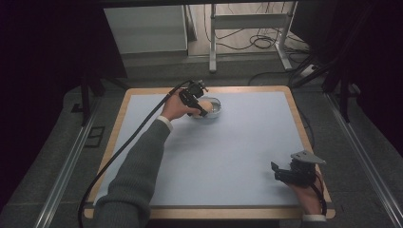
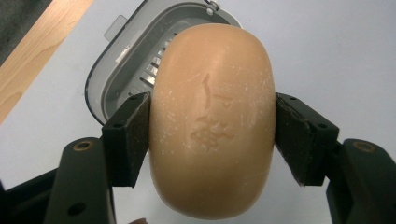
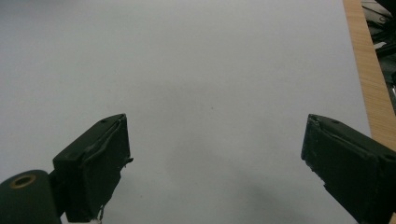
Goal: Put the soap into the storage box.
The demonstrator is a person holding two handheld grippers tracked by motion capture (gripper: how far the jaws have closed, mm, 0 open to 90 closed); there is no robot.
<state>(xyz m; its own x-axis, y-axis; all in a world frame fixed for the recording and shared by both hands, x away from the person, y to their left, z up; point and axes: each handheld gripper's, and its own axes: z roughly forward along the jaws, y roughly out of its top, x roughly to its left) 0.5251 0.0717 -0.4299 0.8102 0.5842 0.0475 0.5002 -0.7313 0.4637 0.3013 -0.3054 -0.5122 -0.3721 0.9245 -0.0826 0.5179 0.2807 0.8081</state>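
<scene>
Two grippers, one soap bar, one soap dish

Item 1: soap bar point(image 2: 212, 126). Tan, oval, rounded, with a faint stamped mark and white flecks on its face. Sits at the centre of the left gripper view, clamped across its width between the two black pads point(image 2: 128, 137). In the high view it shows as a pale orange spot point(image 1: 205, 105) in the upper middle of the frame, right over the dish.

Item 2: soap dish point(image 2: 116, 70). Grey, rounded, with a slotted drain insert inside. Lies behind the bar at the upper left of the left gripper view, and rests on the pale blue mat point(image 1: 237, 152).

Item 3: left gripper point(image 1: 202, 110). Held in a hand with a grey sleeve, upper middle of the high view. Jaws closed on the soap bar.

Item 4: right gripper point(image 1: 281, 172). Lower right of the high view, near the table's wooden edge point(image 1: 328, 209). Jaws stand wide apart with only bare mat between them.
</scene>
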